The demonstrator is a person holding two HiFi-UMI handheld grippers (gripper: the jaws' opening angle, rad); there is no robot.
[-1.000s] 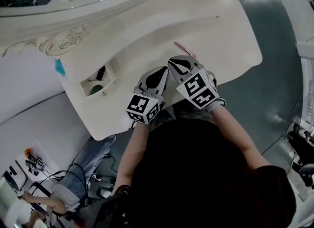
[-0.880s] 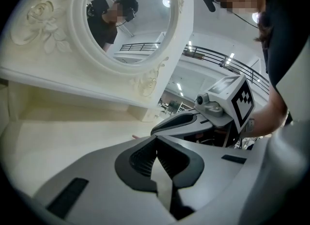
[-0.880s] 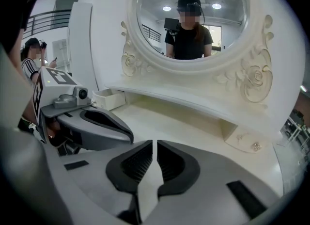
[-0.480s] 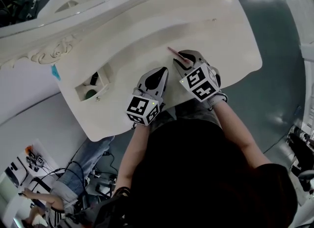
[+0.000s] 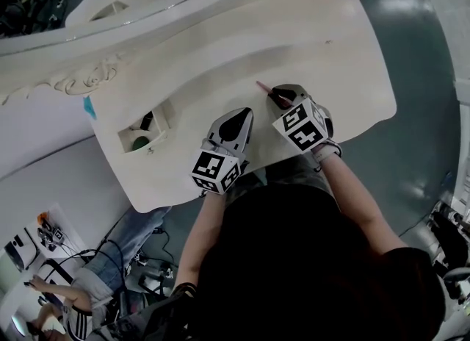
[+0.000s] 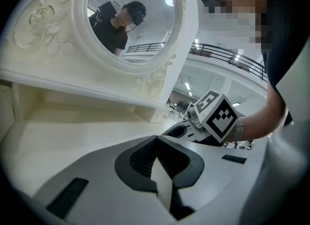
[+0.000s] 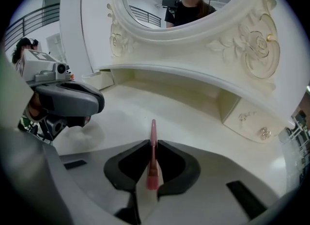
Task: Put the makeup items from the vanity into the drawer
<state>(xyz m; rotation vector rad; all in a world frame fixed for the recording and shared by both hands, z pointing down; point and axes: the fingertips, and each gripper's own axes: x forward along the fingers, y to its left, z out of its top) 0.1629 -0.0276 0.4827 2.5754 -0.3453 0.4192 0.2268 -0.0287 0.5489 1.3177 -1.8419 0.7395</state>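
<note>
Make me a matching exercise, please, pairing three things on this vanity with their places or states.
1. slim pink makeup stick
2. left gripper
3. small open cream drawer

A. jaws together, empty
B. holds a green item and a dark item
C. pinched in the right gripper

Pairs: 1-C, 2-A, 3-B. The right gripper's jaws have just been closing onto the stick.
</note>
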